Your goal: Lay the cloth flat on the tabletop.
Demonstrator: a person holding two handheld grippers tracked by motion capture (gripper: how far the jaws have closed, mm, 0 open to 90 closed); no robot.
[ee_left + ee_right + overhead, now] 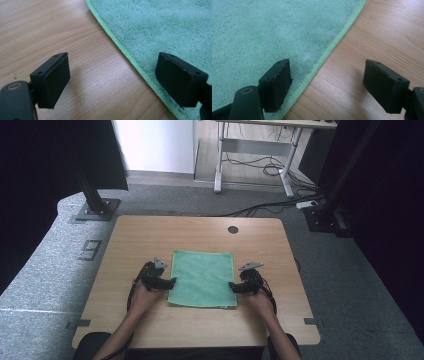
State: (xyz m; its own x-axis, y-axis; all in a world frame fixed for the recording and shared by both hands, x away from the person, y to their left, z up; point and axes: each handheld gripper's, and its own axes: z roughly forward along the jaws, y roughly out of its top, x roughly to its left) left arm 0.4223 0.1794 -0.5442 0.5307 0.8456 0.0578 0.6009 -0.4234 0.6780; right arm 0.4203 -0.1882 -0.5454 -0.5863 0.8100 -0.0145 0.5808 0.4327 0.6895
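Note:
A green terry cloth [202, 277] lies flat in the middle of the wooden table [150, 230]. My left gripper [172, 282] sits at the cloth's left edge, jaws open and empty. In the left gripper view the cloth's hem [125, 53] runs between the two pads, one over bare wood, the other over the cloth [162, 27]. My right gripper [232, 286] is at the cloth's right edge, also open. Its view shows the hem [329, 50] passing between its pads, with the cloth [262, 30] on the left and wood on the right.
A round cable hole [233, 229] sits near the table's far edge. Dark frame posts on base plates [97, 210] stand off the far corners. A white desk frame [252, 165] and floor cables lie beyond. Grey carpet surrounds the table.

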